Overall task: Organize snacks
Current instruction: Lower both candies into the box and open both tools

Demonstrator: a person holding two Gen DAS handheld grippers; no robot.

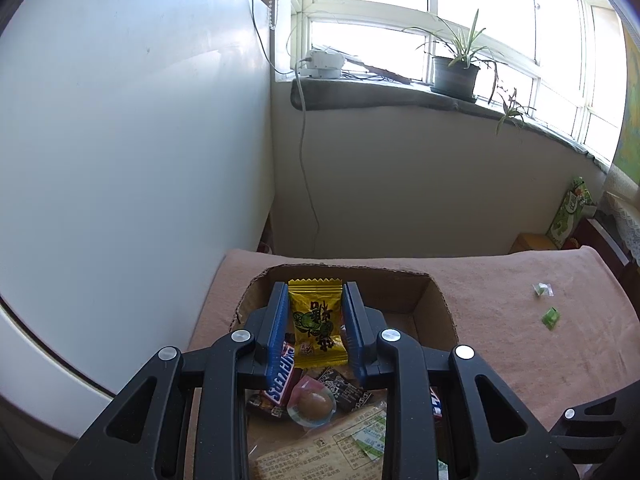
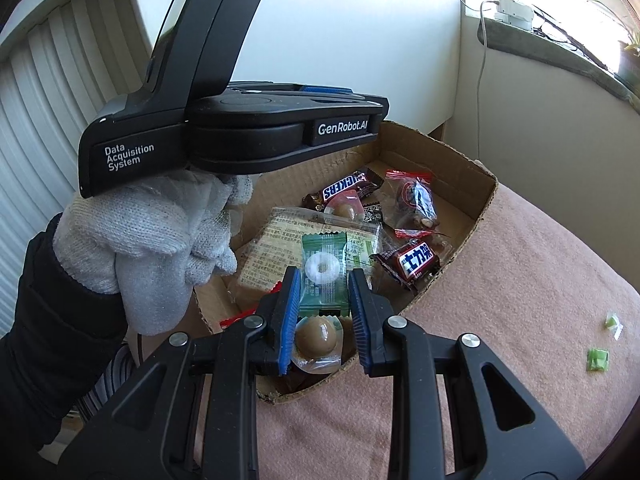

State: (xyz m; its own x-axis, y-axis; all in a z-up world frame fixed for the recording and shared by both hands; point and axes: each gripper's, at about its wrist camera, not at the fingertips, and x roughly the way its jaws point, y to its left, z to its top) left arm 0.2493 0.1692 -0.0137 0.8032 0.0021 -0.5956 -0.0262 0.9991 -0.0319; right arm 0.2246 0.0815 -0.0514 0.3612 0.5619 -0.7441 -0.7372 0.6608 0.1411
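In the left wrist view my left gripper (image 1: 315, 292) is shut on a yellow candy packet (image 1: 316, 324), held upright over the open cardboard box (image 1: 440, 300). In the right wrist view my right gripper (image 2: 325, 276) is shut on a green packet with a white ring mint (image 2: 322, 276), over the box's near corner (image 2: 484, 184). Inside lie a Snickers bar (image 2: 346, 190), a cracker packet (image 2: 276, 248), a red-zip bag (image 2: 416, 200), a small chocolate bar (image 2: 418, 260) and two brown balls in clear wrap (image 2: 316, 336). A gloved hand (image 2: 160, 240) holds the left tool over the box's far side.
The box stands on a pink cloth (image 2: 520, 320). Two small green candies (image 2: 598, 360) (image 2: 613, 322) lie loose on the cloth to the right. A white panel (image 1: 120, 160) rises at the left, and a windowsill with a potted plant (image 1: 456, 72) runs behind.
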